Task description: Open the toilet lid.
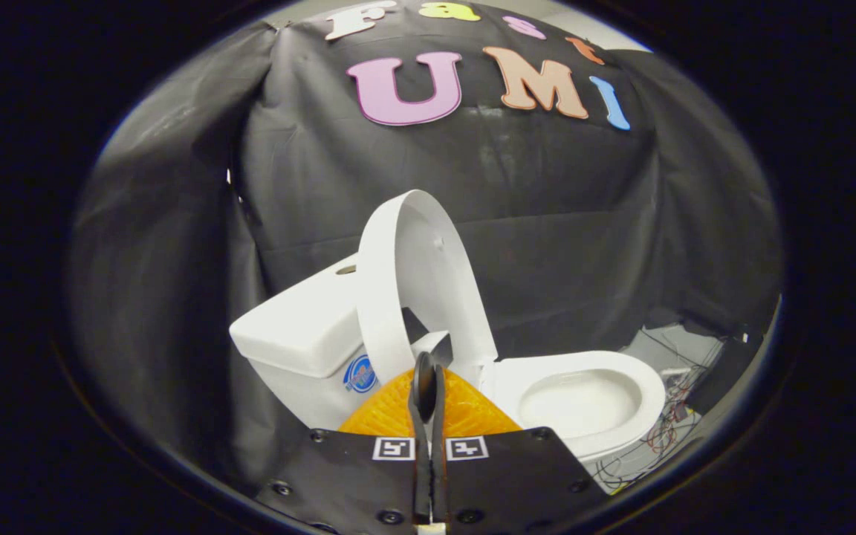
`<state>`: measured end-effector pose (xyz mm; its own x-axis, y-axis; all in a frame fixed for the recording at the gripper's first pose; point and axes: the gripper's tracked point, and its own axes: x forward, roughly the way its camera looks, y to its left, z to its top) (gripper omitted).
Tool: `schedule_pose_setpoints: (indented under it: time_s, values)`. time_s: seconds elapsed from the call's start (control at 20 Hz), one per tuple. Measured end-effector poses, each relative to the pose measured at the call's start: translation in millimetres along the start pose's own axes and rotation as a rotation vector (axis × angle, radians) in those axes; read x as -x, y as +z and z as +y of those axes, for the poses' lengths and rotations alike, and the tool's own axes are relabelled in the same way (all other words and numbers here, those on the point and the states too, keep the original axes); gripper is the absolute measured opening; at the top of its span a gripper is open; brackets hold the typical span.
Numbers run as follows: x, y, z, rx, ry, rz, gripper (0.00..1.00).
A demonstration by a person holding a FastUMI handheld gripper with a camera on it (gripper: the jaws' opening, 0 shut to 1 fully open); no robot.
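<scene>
One toilet (584, 401) takes up most of the booth floor ahead, its bowl open to view beyond and to the right of the fingers. Its tank (302, 327) sits to the left, with a round sticker on its side. The lid (417, 282) is the next largest piece: it stands raised, nearly upright, leaning back toward the tank, with its lower edge close above the fingertips. Smallest is the gripper (426, 379), whose two fingers are pressed together with no gap between them and nothing held; the tips sit just in front of the lid's lower part, and I cannot tell whether they touch it. A tangle of wires (658, 438) lies on the floor past the bowl.

Judging by how things lie, the lift looks almost finished. To do the last part well, the lid should come to rest against the tank and stay there by itself. The fingers should push gently and draw back slowly, since a lid left short of balance could drop shut onto the seat.
</scene>
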<state>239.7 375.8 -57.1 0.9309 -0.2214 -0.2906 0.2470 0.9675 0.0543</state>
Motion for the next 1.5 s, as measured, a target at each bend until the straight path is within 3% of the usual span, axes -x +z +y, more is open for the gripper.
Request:
schedule_pose_setpoints:
  time_s: [0.15, 0.3, 0.4, 0.55, 0.9, 1.1, 1.3, 1.5]
  values:
    - [-2, 2, 12, 0.091, 0.015, -0.028, 0.09]
    - [-2, 3, 11, 0.100, 0.013, -0.057, 0.10]
    - [-2, 4, 17, 0.069, 0.082, -0.063, 0.10]
    - [10, 21, 22, 0.039, 0.197, -0.120, 0.36]
    - [53, 70, -23, -0.042, 0.198, -0.259, 0.97]
    - [64, 52, -80, 0.020, 0.100, -0.222, 0.99]
    - [72, 50, -129, 0.001, 0.037, -0.203, 0.97]
    - [75, 64, -157, -0.010, 0.079, -0.218, 0.97]
